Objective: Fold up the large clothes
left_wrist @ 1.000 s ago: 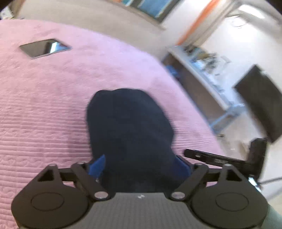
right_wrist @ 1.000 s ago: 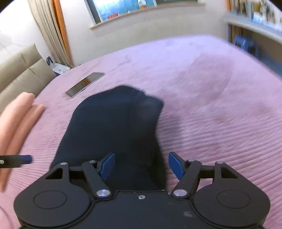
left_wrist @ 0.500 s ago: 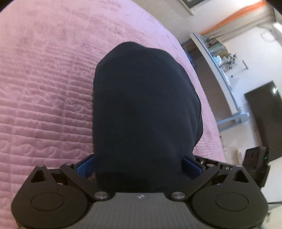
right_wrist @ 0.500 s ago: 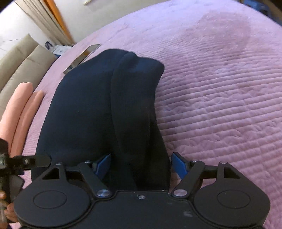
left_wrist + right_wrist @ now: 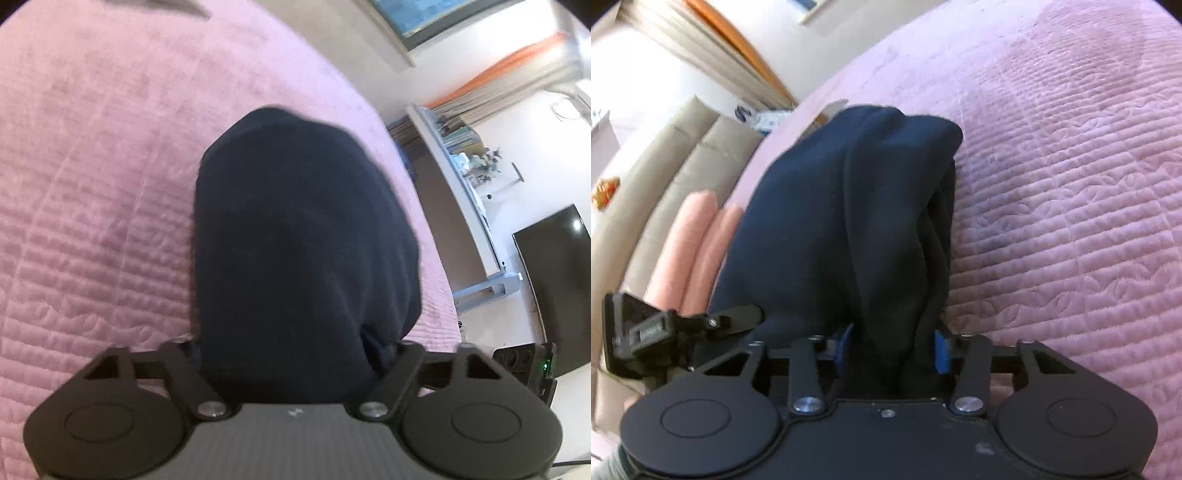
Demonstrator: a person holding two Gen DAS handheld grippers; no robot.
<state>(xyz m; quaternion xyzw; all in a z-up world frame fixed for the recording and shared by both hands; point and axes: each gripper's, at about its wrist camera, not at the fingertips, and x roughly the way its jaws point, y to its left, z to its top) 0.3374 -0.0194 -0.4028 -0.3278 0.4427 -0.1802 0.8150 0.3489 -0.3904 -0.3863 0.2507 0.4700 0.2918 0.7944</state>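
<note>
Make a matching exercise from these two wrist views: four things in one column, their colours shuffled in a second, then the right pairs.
Things:
1. garment
2. bedspread
3. sofa
4. curtain trim

Colours:
a. orange
b. pink
c. navy
d. beige

Pairs: 1-c, 2-b, 3-d, 4-a

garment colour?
Dark navy, plain, no pattern; the garment shows best in the right wrist view.
</note>
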